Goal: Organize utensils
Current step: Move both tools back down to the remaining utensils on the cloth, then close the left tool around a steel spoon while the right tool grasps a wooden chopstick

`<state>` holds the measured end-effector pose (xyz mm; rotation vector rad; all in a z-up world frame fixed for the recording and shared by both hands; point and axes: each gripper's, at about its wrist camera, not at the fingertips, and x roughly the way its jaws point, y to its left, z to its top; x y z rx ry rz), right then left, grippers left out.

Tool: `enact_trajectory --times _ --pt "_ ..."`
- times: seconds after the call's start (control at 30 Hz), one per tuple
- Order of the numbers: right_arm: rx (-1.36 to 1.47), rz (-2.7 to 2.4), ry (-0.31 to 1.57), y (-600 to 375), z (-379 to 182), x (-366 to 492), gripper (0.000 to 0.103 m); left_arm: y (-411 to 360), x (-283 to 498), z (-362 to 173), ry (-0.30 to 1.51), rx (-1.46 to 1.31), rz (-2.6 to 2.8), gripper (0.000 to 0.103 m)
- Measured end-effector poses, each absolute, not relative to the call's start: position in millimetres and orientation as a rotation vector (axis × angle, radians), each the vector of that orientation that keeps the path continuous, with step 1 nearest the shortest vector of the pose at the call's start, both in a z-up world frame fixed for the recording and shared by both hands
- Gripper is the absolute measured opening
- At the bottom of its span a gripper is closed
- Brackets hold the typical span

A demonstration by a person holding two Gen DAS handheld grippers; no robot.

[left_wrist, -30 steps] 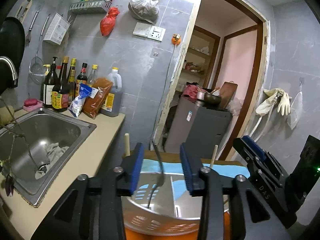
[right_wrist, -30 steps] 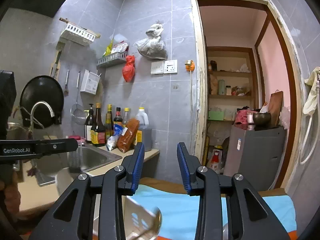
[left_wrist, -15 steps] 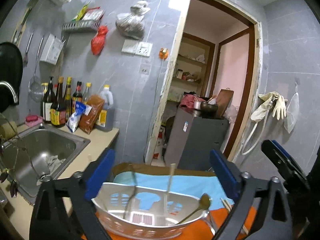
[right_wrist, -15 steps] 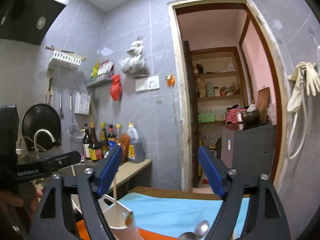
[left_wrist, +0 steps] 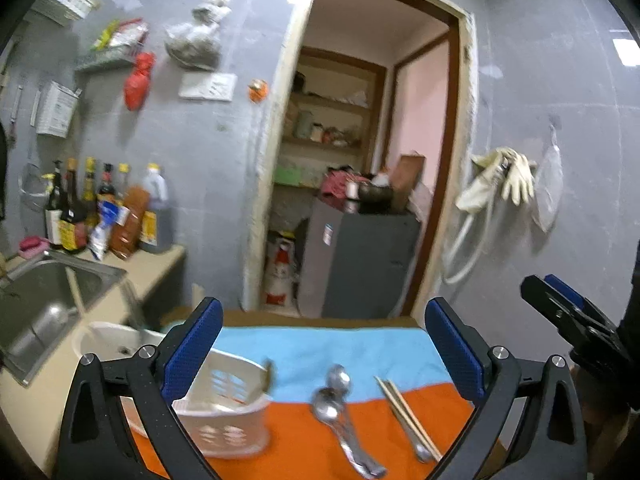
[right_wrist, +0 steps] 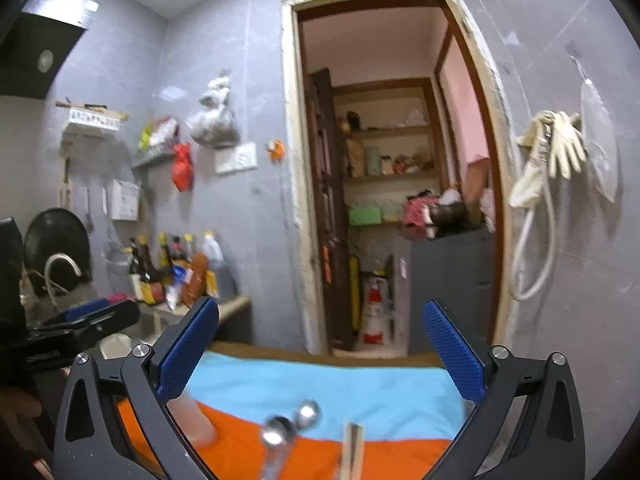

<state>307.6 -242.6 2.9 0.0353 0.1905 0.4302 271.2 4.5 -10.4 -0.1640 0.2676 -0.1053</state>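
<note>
**Both grippers spread above the utensil cloth**

While the left wrist view looks along the left gripper (left_wrist: 322, 344), its blue-padded jaws stand spread wide, having just been opening, with nothing between them. Below lies the blue and orange cloth (left_wrist: 304, 436), the landmark here. On its left part sits the white slotted plastic utensil basket (left_wrist: 224, 412), blurred, partly behind the left finger. Near the cloth's middle lie two shiny metal spoons (left_wrist: 332, 400), bowls toward the blue half, touching each other. Just right of them lies a pair of pale wooden chopsticks (left_wrist: 404, 404). The steel sink (left_wrist: 40, 304) is beyond the cloth's left edge.

From the right wrist view, the right gripper (right_wrist: 320, 344) is likewise spread wide, freshly opened and empty. On the cloth (right_wrist: 328, 384) the two spoons (right_wrist: 292, 424) show at its near middle, blurred, with the chopsticks (right_wrist: 354, 452) just right of them. The left gripper (right_wrist: 80, 320) appears past the cloth's left edge.
</note>
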Motion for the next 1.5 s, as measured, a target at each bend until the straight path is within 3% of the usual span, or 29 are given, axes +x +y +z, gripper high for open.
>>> enact_trajectory --times 0.5,0.9,1.07,1.17,1.5 --pt "0.050 0.316 0.422 -315 -73 353 0.101 -72 320 -78 0.444 -0.130 -0.172 0.099" --pt "0.046 0.410 0.600 -303 -117 383 0.070 -72 351 -130 0.580 -0.141 -0.108 0.095" --pt "0.022 0.471 0.675 -289 -130 393 0.046 -63 366 -146 0.637 -0.172 -0.064 0.077" --pt "-0.006 0.512 0.731 -280 -136 401 0.035 -56 375 -154 0.674 -0.200 -0.026 0.072" --pt "-0.047 0.546 0.834 -267 -149 410 0.025 -39 399 -181 0.856 -0.247 0.076 0.052"
